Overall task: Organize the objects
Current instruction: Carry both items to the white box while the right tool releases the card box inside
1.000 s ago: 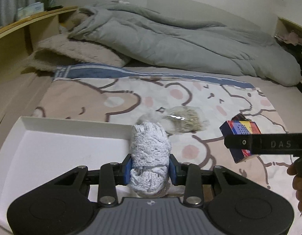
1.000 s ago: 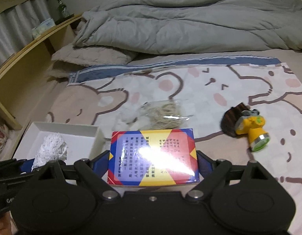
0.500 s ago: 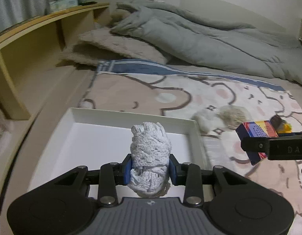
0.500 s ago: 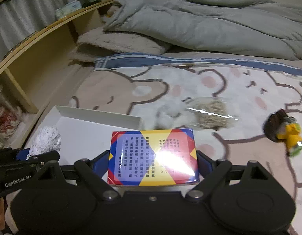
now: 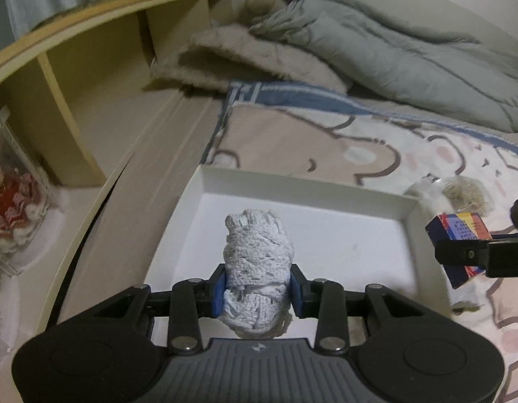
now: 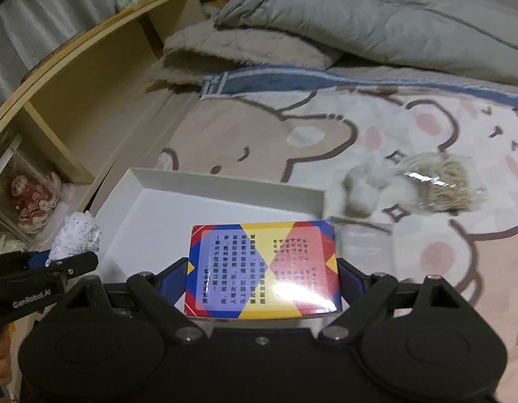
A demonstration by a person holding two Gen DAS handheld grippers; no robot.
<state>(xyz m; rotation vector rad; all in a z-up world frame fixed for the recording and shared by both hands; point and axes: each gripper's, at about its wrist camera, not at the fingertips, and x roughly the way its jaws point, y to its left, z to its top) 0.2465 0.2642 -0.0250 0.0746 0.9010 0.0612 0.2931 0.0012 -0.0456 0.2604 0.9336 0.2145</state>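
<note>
A wooden shelf [image 5: 101, 77] runs along the far left. The left gripper [image 5: 257, 288] is clamped on a white lace bundle [image 5: 257, 268] over the white tray [image 5: 386, 201]. To the right, the right gripper [image 6: 262, 278] pinches a colourful box [image 6: 262, 268] above the tray's near right part. A bagged twine bundle [image 6: 437, 184] lies on the bear blanket [image 6: 326, 127] just right.

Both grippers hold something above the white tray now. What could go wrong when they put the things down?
The left gripper pinches the soft white crocheted bundle, and its loops might snag on the pads at release. The right gripper carries the glossy colourful box over the shallow white tray's right edge; dropped there, it could tip out onto the bear-print blanket.
</note>
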